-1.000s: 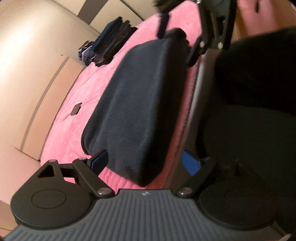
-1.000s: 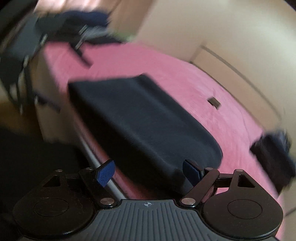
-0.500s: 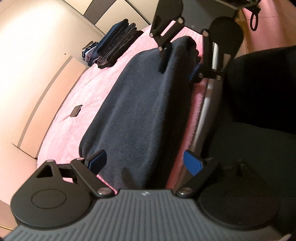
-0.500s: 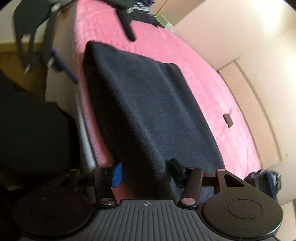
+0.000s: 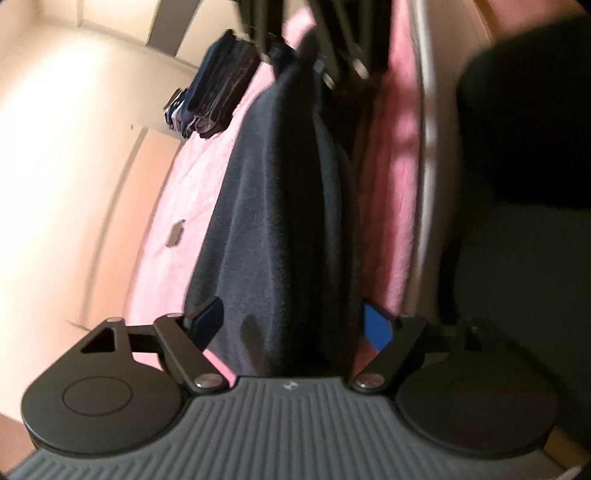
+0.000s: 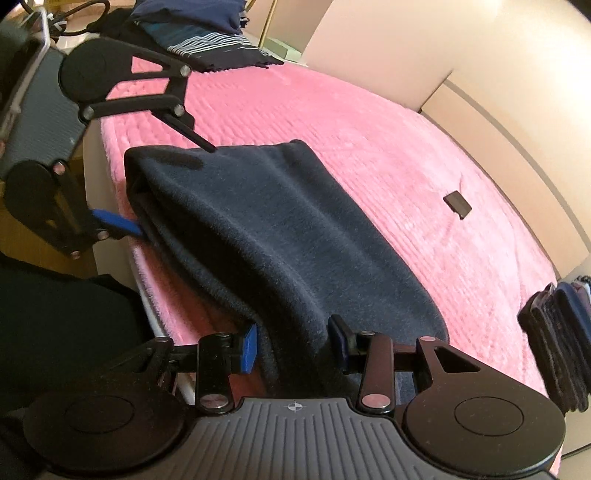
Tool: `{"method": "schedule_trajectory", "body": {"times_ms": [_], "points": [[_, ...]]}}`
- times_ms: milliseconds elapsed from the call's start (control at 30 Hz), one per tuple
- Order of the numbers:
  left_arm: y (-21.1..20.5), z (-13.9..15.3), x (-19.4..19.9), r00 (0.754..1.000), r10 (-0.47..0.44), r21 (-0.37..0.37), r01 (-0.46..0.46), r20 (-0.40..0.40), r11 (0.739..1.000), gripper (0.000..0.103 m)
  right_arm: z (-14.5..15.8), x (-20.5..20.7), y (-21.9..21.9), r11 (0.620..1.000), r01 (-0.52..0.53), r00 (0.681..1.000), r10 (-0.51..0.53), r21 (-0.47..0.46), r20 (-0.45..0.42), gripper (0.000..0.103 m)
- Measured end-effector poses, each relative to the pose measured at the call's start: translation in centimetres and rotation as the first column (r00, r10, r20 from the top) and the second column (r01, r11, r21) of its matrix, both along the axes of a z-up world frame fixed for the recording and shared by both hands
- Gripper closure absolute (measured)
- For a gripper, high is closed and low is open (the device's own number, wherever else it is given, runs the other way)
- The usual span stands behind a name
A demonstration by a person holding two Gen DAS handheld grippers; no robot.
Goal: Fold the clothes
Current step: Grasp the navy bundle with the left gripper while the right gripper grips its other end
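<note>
A dark navy fleece garment (image 6: 295, 236) lies folded along the front edge of the pink bed (image 6: 332, 122). My right gripper (image 6: 293, 345) has its jaws closing, and its pads pinch a bunched end of the garment. Seen blurred in the left wrist view, the right gripper (image 5: 306, 62) holds that far end raised. My left gripper (image 5: 291, 326) straddles the other end of the garment (image 5: 280, 221). Its jaws are closing, with the cloth between them but not squeezed. In the right wrist view the left gripper (image 6: 170, 188) has one finger above the cloth and one below it.
A stack of folded dark clothes (image 6: 557, 343) (image 5: 210, 92) sits by the wall. Loose striped and blue clothes (image 6: 199, 33) lie at the other end of the bed. A small dark tag (image 6: 457, 205) rests on the blanket. A person's dark clothing (image 5: 517, 110) borders the bed edge.
The right gripper has narrowed onto the garment's end and raised it. The left gripper has moved in over the other end, and its jaws have narrowed.
</note>
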State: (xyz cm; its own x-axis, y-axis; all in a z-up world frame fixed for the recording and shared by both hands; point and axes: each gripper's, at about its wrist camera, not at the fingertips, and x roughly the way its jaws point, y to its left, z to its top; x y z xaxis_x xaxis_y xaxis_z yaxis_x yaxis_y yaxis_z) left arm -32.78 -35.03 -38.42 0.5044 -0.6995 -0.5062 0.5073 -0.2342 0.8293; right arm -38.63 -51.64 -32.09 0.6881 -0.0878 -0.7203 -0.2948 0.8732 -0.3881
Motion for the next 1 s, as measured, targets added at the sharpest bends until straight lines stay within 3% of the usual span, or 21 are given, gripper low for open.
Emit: {"method": "schedule_trajectory", "body": {"times_ms": [67, 167, 233, 267, 367, 433, 500, 567, 600, 667, 733, 767, 867, 1000], "points": [[-0.4, -0.5, 0.0, 0.999, -0.013, 0.028, 0.012, 0.030, 1.000, 0.050, 0.3, 0.2, -0.1, 1.000, 0.007, 1.000, -0.007, 0.008, 0.003, 0.063], [-0.9, 0.0, 0.6, 1.000, 0.005, 0.031, -0.004, -0.015, 0.999, 0.061, 0.1, -0.1, 0.3, 1.000, 0.004, 1.000, -0.003, -0.023, 0.029, 0.062], [-1.1, 0.7, 1.2, 0.998, 0.022, 0.023, -0.021, -0.056, 1.000, 0.067, -0.3, -0.8, 0.8, 0.998, 0.013, 0.998, -0.008, -0.068, 0.068, 0.040], [-1.2, 1.0, 1.5, 0.997, 0.028, 0.021, -0.027, -0.075, 0.999, 0.069, -0.5, -1.2, 1.2, 0.995, 0.016, 0.996, -0.007, -0.097, 0.092, 0.021], [-1.7, 2.4, 2.5, 0.985, 0.051, 0.016, -0.049, -0.162, 0.999, 0.072, -1.4, -2.5, 2.7, 0.983, -0.012, 0.990, 0.037, -0.183, 0.138, 0.018], [-2.2, 4.0, 3.8, 0.953, 0.091, 0.002, -0.094, -0.289, 0.996, 0.072, -2.2, -2.8, 3.5, 0.972, -0.031, 0.987, 0.067, -0.232, 0.148, 0.018], [-2.8, 5.7, 5.4, 0.897, 0.129, -0.009, -0.147, -0.423, 0.989, 0.072, -3.3, -2.5, 4.3, 0.951, -0.051, 0.985, 0.099, -0.304, 0.143, 0.018], [-3.2, 6.9, 6.5, 0.862, 0.146, -0.010, -0.173, -0.485, 0.985, 0.072, -4.5, -2.2, 4.7, 0.924, -0.070, 0.984, 0.125, -0.377, 0.125, 0.019], [-3.3, 7.3, 6.8, 0.854, 0.149, -0.010, -0.177, -0.499, 0.984, 0.072, -5.2, -1.9, 4.7, 0.907, -0.079, 0.984, 0.136, -0.413, 0.112, 0.028], [-3.1, 7.5, 6.4, 0.864, 0.140, -0.004, -0.162, -0.483, 0.987, 0.072, -6.4, -1.5, 4.5, 0.864, -0.084, 0.986, 0.145, -0.496, 0.086, 0.045], [-2.9, 7.1, 5.6, 0.887, 0.125, 0.001, -0.139, -0.445, 0.990, 0.072, -7.2, -1.2, 3.9, 0.820, -0.077, 0.988, 0.140, -0.568, 0.068, 0.048], [-2.9, 6.8, 5.2, 0.899, 0.116, 0.004, -0.126, -0.422, 0.992, 0.071, -7.3, -1.2, 3.6, 0.814, -0.073, 0.988, 0.139, -0.576, 0.072, 0.058], [-1.2, 4.9, 3.2, 0.950, 0.077, 0.008, -0.079, -0.304, 0.997, 0.065, -6.7, -1.3, 3.1, 0.830, -0.048, 0.988, 0.122, -0.555, 0.098, 0.072], [-0.2, 1.5, 1.0, 0.994, 0.014, 0.047, -0.009, -0.105, 0.999, 0.058, -5.5, -1.0, 2.8, 0.862, -0.026, 0.989, 0.097, -0.507, 0.114, 0.075]]}}
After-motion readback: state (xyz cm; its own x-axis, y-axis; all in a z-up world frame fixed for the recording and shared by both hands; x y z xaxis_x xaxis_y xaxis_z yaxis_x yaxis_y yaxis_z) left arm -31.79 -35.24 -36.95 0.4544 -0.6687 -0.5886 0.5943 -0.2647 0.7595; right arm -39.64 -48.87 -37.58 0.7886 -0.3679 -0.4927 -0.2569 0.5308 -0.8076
